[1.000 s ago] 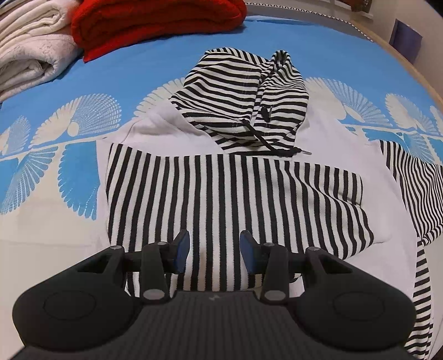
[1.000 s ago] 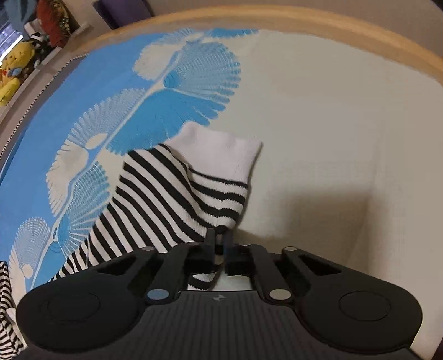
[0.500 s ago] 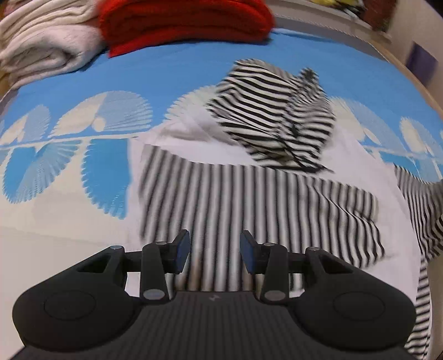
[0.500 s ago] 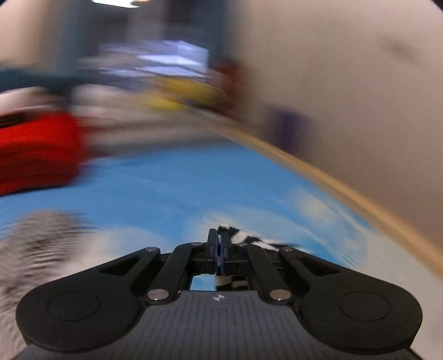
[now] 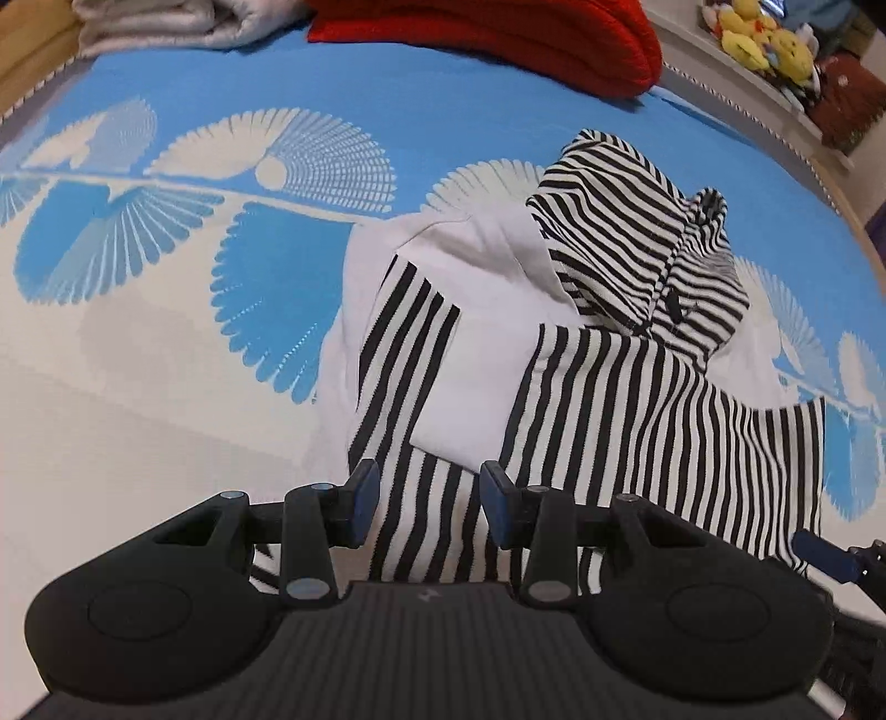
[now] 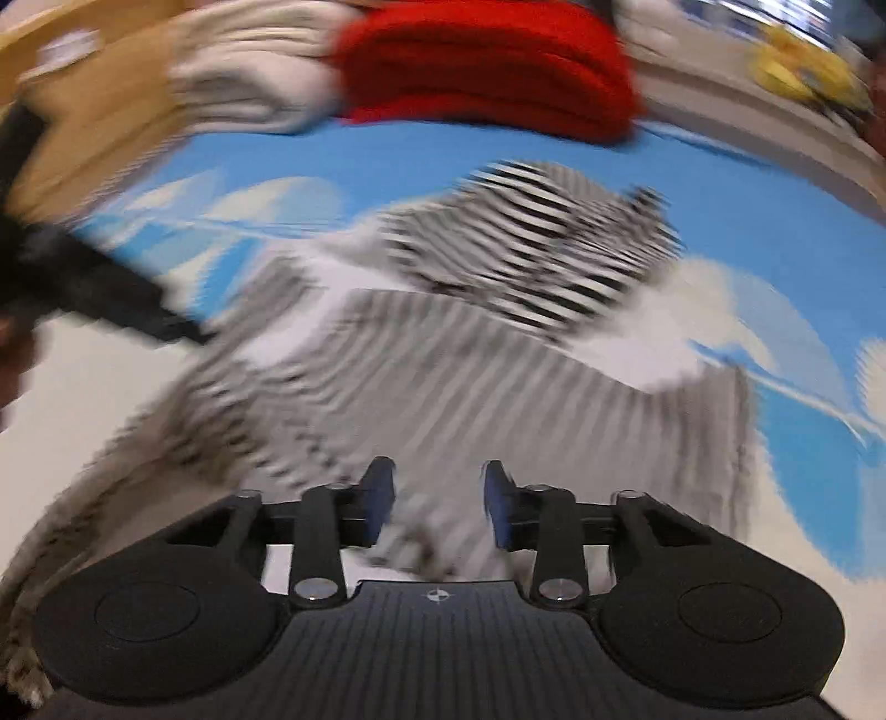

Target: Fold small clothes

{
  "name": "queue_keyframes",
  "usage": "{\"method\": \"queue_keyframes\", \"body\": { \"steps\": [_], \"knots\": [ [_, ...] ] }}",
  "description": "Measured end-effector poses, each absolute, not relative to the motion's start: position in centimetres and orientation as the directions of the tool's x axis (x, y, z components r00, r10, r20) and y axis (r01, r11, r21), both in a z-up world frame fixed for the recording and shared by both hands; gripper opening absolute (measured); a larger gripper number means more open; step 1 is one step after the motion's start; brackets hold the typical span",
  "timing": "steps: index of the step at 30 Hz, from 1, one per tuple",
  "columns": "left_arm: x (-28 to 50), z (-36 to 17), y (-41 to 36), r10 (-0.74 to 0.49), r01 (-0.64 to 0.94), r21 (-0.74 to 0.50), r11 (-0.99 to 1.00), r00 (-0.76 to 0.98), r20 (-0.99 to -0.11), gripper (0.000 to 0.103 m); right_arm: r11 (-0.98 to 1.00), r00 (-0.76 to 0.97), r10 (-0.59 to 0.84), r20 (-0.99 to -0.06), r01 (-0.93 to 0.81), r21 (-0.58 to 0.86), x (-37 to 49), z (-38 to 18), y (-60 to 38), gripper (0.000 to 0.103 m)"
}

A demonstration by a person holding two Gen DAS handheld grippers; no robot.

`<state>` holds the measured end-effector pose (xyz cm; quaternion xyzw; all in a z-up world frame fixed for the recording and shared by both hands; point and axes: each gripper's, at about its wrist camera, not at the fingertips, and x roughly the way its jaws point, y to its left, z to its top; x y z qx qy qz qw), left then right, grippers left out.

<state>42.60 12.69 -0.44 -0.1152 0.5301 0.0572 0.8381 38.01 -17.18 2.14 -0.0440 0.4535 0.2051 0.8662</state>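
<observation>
Left gripper (image 5: pixel 425 495) and right gripper (image 6: pixel 438 501): both spread, holding nothing, poised at the hoodie's (image 5: pixel 581 399) 6 o'clock hem, likely for the next fold. Hoodie flat on bedspread (image 5: pixel 221 138); sleeves folded across white body, striped hood (image 5: pixel 642 243) at 12 o'clock.

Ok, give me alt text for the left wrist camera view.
A striped hoodie lies half folded on a blue and white bedspread, sleeves crossed over its white body. The open left tongs hover at its hem; a red blanket sits behind.
</observation>
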Motion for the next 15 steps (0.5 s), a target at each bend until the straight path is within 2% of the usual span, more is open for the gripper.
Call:
{"method": "queue_keyframes", "body": {
  "steps": [4, 7, 9, 15],
  "knots": [
    [43.1, -3.0, 13.9, -0.091, -0.289, -0.232, 0.929, 0.43, -0.898, 0.042, 0.982, 0.442, 0.152, -0.884, -0.169, 0.084, 40.2, -0.3, -21.2, 0.046],
    [43.8, -5.0, 14.4, -0.138, -0.339, -0.294, 0.894, 0.417, -0.898, 0.042, 0.993, 0.381, 0.116, -0.917, -0.037, 0.11, 40.8, -1.6, -24.0, 0.046],
    [44.2, -5.8, 14.4, -0.172, -0.363, -0.347, 0.865, 0.434, -0.884, 0.042, 0.992, 0.383, 0.116, -0.916, -0.004, 0.124, 40.7, -1.8, -25.2, 0.046],
    [45.6, -7.2, 13.6, -0.162, -0.406, -0.352, 0.844, 0.432, -0.887, 0.042, 0.989, 0.427, 0.11, -0.898, 0.044, 0.142, 41.4, -0.5, -26.7, 0.046]
  ]
}}
